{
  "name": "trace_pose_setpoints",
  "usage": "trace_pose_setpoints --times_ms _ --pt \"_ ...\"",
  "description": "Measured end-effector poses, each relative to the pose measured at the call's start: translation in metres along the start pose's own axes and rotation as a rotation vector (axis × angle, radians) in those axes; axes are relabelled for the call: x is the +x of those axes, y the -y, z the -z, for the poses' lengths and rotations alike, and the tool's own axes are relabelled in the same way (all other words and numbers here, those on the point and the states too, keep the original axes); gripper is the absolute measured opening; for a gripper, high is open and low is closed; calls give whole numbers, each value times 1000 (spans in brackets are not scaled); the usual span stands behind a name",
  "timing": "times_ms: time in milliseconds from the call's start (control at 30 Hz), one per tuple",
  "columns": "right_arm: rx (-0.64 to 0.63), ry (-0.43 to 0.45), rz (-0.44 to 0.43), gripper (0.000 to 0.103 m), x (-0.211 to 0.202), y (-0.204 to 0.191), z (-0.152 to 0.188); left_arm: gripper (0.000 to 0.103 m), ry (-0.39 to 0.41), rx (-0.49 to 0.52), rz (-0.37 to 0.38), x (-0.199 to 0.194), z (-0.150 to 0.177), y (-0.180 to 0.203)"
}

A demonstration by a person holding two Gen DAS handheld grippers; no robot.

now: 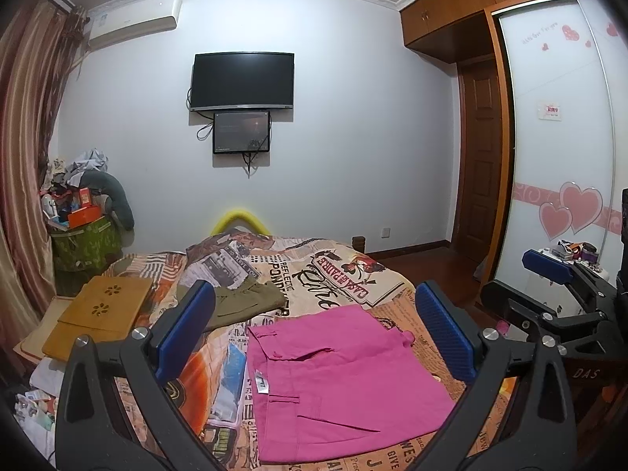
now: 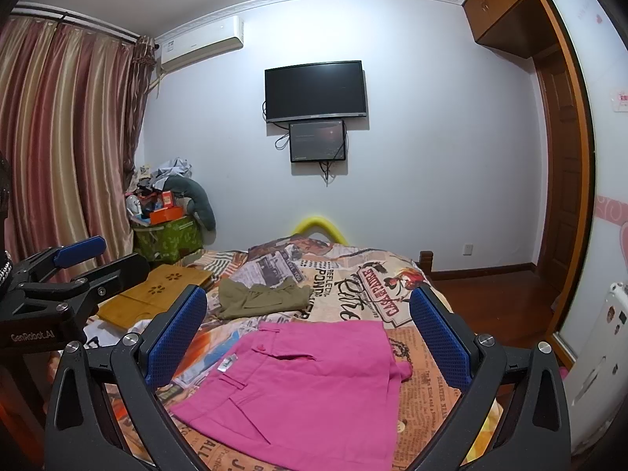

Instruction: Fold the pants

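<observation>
Pink pants [image 1: 337, 384] lie folded into a flat rectangle on the printed bedspread, waistband and white label to the left; they also show in the right wrist view [image 2: 310, 384]. My left gripper [image 1: 314, 325] is open and empty, raised above the pants. My right gripper [image 2: 310, 333] is open and empty, also above them. The right gripper shows at the right edge of the left wrist view [image 1: 557, 274], and the left gripper shows at the left edge of the right wrist view [image 2: 78, 255].
Folded olive-green pants [image 1: 247, 298] lie further back on the bed [image 1: 353, 267]. A wooden lap tray [image 1: 98, 314] sits at the bed's left side. A green bag with clutter [image 1: 82, 243] stands by the curtain. A wardrobe [image 1: 557, 137] is on the right.
</observation>
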State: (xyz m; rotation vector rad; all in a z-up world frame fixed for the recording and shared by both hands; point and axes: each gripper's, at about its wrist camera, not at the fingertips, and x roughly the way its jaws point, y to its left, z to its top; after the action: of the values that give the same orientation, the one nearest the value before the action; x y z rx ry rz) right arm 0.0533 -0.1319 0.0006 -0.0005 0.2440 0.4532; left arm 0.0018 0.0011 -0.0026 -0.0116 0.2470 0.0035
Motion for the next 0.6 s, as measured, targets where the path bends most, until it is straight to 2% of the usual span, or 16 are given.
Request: trace_pose_setpoints --times_ms 600 --pt "1 -2 1 103 3 -3 2 103 -2 -4 2 0 -2 -1"
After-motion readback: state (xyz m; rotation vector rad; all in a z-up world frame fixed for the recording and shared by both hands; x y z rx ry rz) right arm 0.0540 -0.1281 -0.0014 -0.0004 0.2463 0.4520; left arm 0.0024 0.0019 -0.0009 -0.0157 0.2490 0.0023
